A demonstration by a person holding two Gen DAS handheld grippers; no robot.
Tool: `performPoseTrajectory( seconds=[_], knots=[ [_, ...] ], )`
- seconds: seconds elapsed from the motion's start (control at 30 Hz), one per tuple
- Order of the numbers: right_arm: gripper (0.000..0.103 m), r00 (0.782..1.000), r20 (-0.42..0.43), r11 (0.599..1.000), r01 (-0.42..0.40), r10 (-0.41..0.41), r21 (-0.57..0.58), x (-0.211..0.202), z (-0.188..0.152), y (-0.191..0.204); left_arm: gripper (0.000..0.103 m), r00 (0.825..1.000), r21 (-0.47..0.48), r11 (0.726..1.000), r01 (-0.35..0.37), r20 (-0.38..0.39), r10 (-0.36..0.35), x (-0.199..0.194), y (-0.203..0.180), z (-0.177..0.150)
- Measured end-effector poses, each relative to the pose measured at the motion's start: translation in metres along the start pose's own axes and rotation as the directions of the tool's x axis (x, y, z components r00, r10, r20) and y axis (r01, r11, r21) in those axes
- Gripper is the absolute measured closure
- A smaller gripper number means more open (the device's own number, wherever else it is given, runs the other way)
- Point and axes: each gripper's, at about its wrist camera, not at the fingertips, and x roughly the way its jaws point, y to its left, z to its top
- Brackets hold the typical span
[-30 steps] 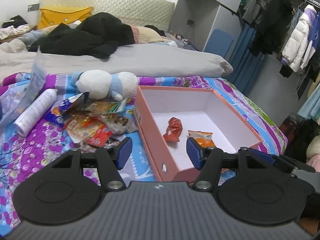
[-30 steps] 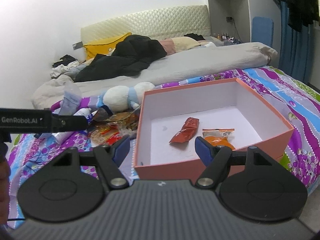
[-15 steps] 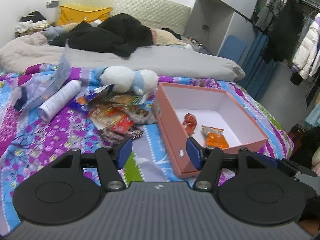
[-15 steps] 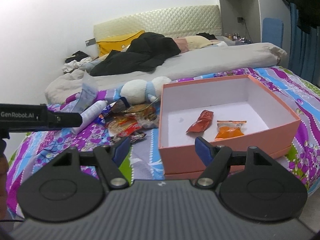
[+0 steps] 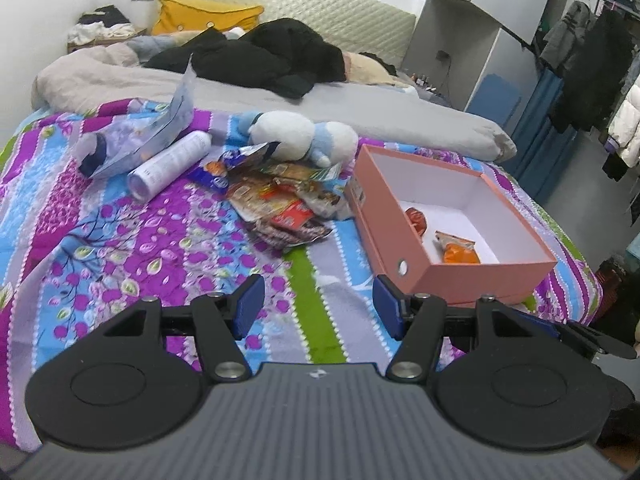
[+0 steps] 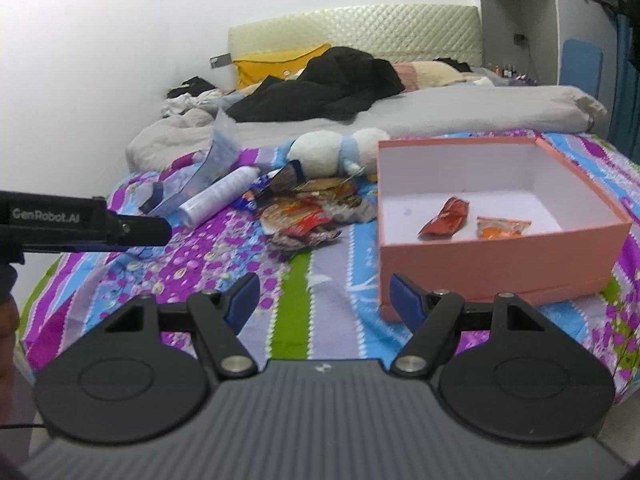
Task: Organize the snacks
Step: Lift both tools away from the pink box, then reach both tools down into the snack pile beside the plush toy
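Observation:
A pink box (image 5: 472, 276) (image 6: 496, 256) with a white inside sits on the bright quilt. In it lie a red snack packet (image 5: 416, 220) (image 6: 444, 216) and an orange one (image 5: 460, 252) (image 6: 500, 228). A heap of loose snack packets (image 5: 280, 204) (image 6: 308, 216) lies just left of the box. My left gripper (image 5: 318, 306) hovers open over the quilt, in front of the heap and the box's near corner, nothing between its fingers. My right gripper (image 6: 324, 300) is open and empty too, before the box's left front corner.
A white spray can (image 5: 168, 164) (image 6: 220, 196), a clear plastic pouch (image 5: 156, 136) and a white-and-blue plush toy (image 5: 304, 140) (image 6: 336, 148) lie behind the heap. Grey bedding and dark clothes cover the bed's far half. The left tool's black body (image 6: 80, 220) crosses the right view's left edge.
Both grippers have drawn back and to the left, so the box and the heap look farther off and more quilt shows in front. Their jaws have kept the same width.

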Motion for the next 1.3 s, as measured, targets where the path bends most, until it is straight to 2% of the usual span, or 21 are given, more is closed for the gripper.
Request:
performPoseTrajectory(
  seconds=[0.17,0.4,0.73,1.03,1.3],
  knots=[
    [0.03,1.0,-0.01,1.0,0.002,-0.002,-0.011,0.003,-0.003,0.007,0.038,1.0,-0.05,0.999,-0.008,-0.003,0.008,0.0,0.019,-0.005],
    [0.03,1.0,-0.005,1.0,0.016,-0.017,-0.016,0.015,-0.002,0.009,0.038,1.0,-0.072,0.997,-0.018,-0.02,0.016,0.015,0.039,-0.006],
    [0.03,0.998,-0.061,0.999,0.008,-0.011,-0.05,0.051,-0.012,0.021,0.037,0.997,-0.089,0.996,-0.03,-0.07,0.024,0.06,0.064,-0.005],
    [0.031,0.997,-0.072,0.997,0.012,-0.017,-0.071,0.092,-0.001,0.026,0.038,0.995,-0.105,0.994,-0.041,-0.1,0.031,0.101,0.084,0.001],
    [0.031,0.993,-0.122,0.996,-0.005,-0.006,-0.094,0.141,0.003,0.029,0.037,0.991,-0.149,0.988,-0.051,-0.133,0.031,0.155,0.106,0.011]
  ],
)
